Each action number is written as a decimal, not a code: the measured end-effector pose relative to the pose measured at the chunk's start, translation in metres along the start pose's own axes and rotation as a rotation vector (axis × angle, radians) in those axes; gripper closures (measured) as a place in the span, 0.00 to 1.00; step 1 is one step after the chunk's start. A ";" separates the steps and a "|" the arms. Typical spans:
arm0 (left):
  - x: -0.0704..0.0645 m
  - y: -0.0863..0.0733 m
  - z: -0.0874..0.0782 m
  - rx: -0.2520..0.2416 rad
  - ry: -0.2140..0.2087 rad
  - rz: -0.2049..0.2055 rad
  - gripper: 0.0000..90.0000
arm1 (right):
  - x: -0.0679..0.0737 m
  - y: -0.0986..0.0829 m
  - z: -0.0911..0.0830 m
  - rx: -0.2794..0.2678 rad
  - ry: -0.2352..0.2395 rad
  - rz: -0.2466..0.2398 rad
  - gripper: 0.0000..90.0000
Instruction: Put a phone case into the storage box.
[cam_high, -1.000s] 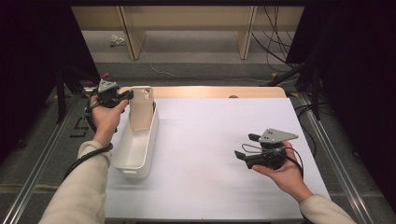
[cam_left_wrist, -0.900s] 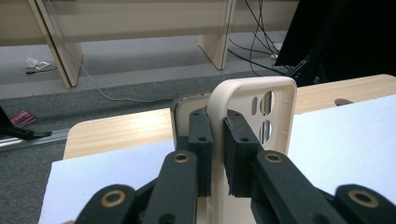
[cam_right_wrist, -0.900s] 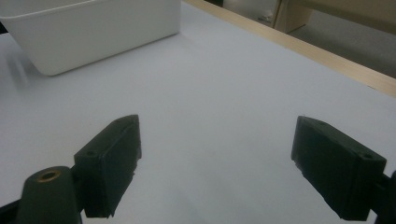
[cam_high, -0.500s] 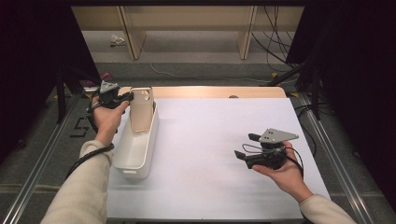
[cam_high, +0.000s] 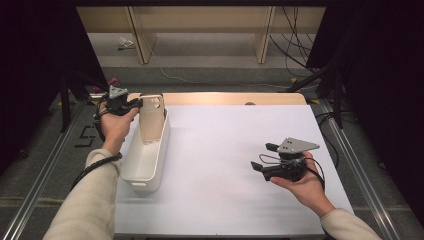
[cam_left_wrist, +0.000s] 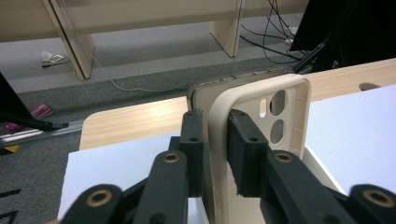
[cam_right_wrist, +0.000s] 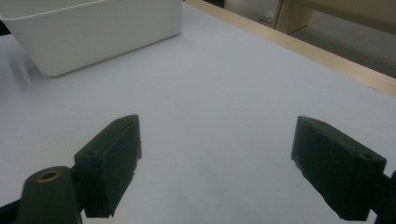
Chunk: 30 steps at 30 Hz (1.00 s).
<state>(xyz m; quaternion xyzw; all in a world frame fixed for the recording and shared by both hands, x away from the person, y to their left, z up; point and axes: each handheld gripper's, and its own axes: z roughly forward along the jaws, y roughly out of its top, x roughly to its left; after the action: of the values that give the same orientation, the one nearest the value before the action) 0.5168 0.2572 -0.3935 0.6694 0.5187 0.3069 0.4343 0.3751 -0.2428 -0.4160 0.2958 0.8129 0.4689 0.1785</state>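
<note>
My left tongs (cam_left_wrist: 215, 140) pinch the light, bendy, slick phone case (cam_left_wrist: 261, 121) by its side wall over the bin (cam_high: 145, 160); right tongs (cam_right_wrist: 217, 163) spread, idle.

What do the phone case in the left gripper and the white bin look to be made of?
Phone case: looks like soft matte silicone or rubbery plastic, beige, with thick rounded edges and moulded camera cut-outs; softness is a guess. White bin: likely rigid moulded plastic with a smooth, faintly glossy wall and rounded rim. The left gripper is clamped on the case's edge.
</note>
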 end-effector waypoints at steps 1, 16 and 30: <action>0.000 0.000 0.000 0.001 0.004 0.003 0.82 | 0.000 0.000 0.000 0.002 0.001 0.001 0.19; -0.009 0.008 -0.005 -0.003 0.054 0.065 0.58 | 0.000 0.000 0.000 0.001 0.001 0.004 0.19; -0.006 0.003 0.000 0.071 0.105 0.048 0.50 | -0.001 0.000 0.000 0.000 -0.001 0.004 0.19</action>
<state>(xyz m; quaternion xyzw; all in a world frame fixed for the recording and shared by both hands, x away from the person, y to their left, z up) 0.5167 0.2514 -0.3910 0.6795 0.5352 0.3335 0.3750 0.3753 -0.2434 -0.4159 0.2976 0.8122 0.4691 0.1780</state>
